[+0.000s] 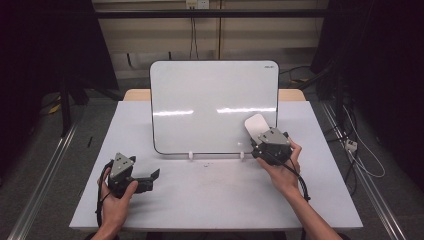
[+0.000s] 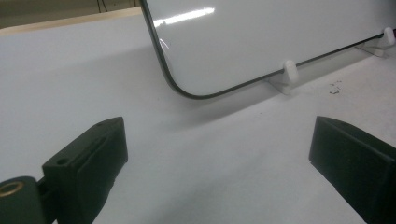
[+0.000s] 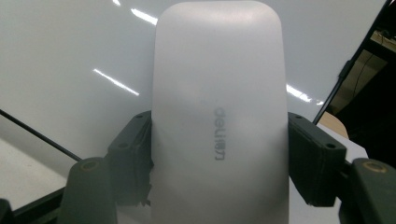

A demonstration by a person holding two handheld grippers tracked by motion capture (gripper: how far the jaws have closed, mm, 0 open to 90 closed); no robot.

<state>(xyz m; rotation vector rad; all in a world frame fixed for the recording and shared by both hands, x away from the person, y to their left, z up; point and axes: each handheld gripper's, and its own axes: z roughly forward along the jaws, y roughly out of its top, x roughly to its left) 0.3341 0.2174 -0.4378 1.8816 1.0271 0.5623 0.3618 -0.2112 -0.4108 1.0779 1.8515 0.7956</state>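
Observation:
A white whiteboard [image 1: 214, 106] stands propped on two small white feet at the middle of the table; its lower corner [image 2: 280, 42] shows in the left gripper view. My right gripper [image 1: 260, 137] is shut on a white eraser [image 1: 255, 126], which it holds up against the board's lower right area. In the right gripper view the eraser [image 3: 218, 116] sits between both jaws, with grey lettering on its back and the board [image 3: 70, 56] right behind it. My left gripper [image 1: 150, 177] rests on the table at the front left, jaws [image 2: 219, 158] wide apart and nothing between them.
The table top [image 1: 210, 190] is white, with a wooden edge behind the board. Small dark specks [image 2: 334, 87] lie on the table near one board foot [image 2: 289, 72]. Dark floor, rails and cables surround the table.

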